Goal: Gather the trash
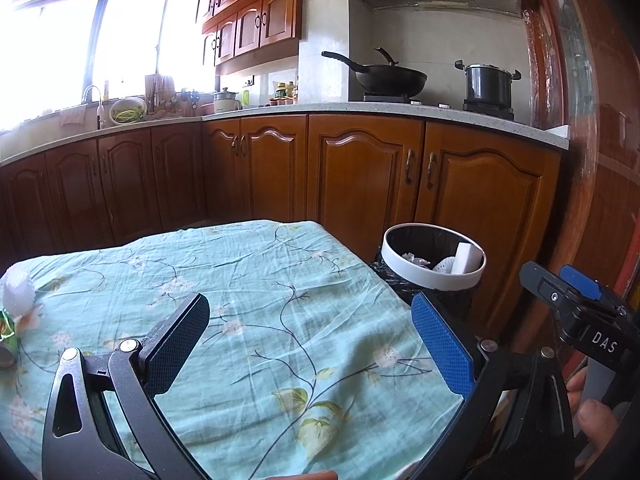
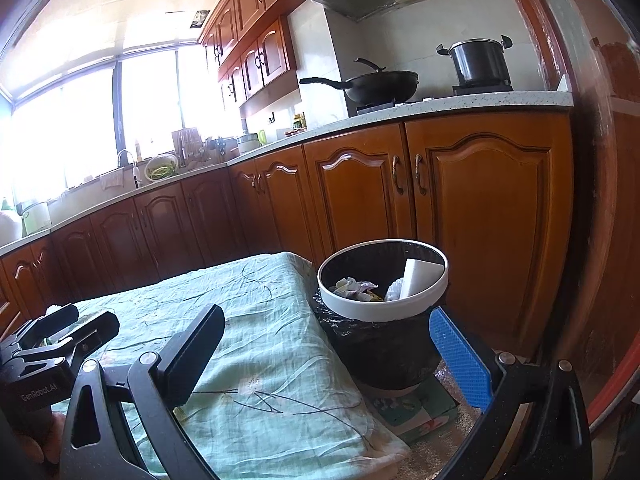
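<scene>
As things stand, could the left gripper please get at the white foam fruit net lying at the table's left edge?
Probably yes. The left gripper is open and empty above the floral tablecloth, and nothing lies between it and the white foam fruit net, which lies far to its left, so it would need a sideways swing.

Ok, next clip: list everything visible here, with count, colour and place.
tablecloth: one, pale green floral, covering the table
trash bin: one, white rim, black liner, beside the table's right edge, holding crumpled paper and a white block
white ball: one, table's far left edge
green wrapper: one, beside the ball
wok: one, black, on the stove
pot: one, dark, lidded, on the stove
cabinets: brown wood, under and above the counter
left gripper: fingers wide apart, empty
right gripper: fingers wide apart, empty
</scene>
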Tool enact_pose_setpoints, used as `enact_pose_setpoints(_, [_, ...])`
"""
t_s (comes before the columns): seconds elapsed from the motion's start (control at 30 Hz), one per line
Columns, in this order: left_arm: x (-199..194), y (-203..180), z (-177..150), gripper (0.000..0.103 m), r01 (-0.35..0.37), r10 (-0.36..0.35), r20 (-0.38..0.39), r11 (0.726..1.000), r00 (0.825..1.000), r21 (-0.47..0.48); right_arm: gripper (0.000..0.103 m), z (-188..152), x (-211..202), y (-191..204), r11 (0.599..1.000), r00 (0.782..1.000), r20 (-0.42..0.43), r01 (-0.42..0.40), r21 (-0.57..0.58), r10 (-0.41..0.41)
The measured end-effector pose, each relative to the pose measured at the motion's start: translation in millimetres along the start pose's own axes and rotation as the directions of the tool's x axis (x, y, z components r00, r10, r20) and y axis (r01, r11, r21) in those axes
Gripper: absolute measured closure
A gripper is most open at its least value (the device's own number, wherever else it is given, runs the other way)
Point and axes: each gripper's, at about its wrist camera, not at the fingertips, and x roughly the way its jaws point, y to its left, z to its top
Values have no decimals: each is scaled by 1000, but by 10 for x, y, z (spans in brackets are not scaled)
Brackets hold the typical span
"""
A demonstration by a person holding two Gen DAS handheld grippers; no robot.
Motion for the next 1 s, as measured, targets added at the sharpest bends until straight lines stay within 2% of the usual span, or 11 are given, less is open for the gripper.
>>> enact_pose_setpoints(1.0, [-44, -77, -4, 0, -1, 1, 6, 1000, 1000, 11, 0, 9, 42, 5, 1000, 1000, -18, -18, 10, 19])
